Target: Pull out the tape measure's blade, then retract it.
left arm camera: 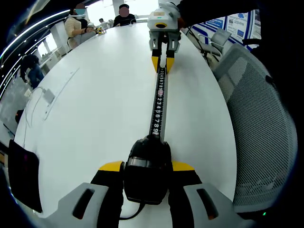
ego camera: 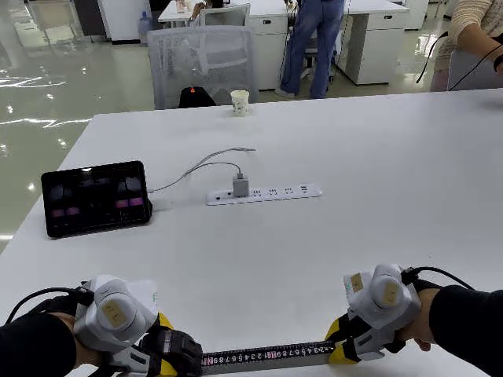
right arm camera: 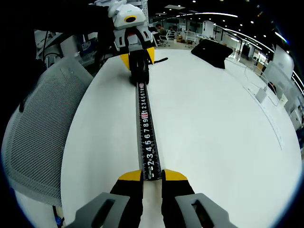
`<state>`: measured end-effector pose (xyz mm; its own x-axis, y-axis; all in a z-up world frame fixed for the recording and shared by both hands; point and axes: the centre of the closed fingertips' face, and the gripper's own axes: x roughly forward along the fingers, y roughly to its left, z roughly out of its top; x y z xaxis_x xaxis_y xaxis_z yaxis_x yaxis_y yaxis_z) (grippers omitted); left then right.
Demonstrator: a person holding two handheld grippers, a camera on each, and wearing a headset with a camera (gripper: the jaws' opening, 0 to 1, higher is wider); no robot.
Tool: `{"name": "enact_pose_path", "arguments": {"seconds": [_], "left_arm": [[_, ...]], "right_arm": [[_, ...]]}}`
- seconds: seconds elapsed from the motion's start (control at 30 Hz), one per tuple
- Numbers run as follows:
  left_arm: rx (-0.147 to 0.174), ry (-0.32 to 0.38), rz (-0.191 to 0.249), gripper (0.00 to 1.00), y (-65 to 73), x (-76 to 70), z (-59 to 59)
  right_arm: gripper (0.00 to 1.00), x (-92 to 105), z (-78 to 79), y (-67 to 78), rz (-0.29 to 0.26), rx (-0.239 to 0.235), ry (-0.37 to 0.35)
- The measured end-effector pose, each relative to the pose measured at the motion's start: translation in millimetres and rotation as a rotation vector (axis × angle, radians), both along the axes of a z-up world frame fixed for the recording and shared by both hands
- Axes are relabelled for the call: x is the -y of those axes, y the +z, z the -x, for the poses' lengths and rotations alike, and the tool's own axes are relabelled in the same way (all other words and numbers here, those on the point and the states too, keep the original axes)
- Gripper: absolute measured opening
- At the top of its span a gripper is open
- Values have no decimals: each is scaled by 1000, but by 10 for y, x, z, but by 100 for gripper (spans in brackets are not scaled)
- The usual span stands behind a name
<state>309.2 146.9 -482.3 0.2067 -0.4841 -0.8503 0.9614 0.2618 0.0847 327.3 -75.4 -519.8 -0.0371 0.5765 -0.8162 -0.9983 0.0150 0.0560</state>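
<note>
Left gripper [left arm camera: 147, 166] clamps the rigid case [left arm camera: 146, 178] while, well away from that case, right gripper [right arm camera: 152, 175] pinches the blade [right arm camera: 145, 126] by its tip (thin, probably springy, liable to snap back).

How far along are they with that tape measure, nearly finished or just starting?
About halfway. Done: the blade is pulled out and stretches over the table between the two grippers. In hand: the left gripper clamps the black case, and the right gripper pinches the blade's tip. Left: letting the blade run back into the case.
</note>
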Motion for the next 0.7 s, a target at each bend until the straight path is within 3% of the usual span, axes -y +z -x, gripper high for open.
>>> {"name": "enact_pose_path", "arguments": {"seconds": [0.7], "left_arm": [[0,2,-1,30,0,13,8]], "right_arm": [[11,136,-28,0,19,-7,-11]]}}
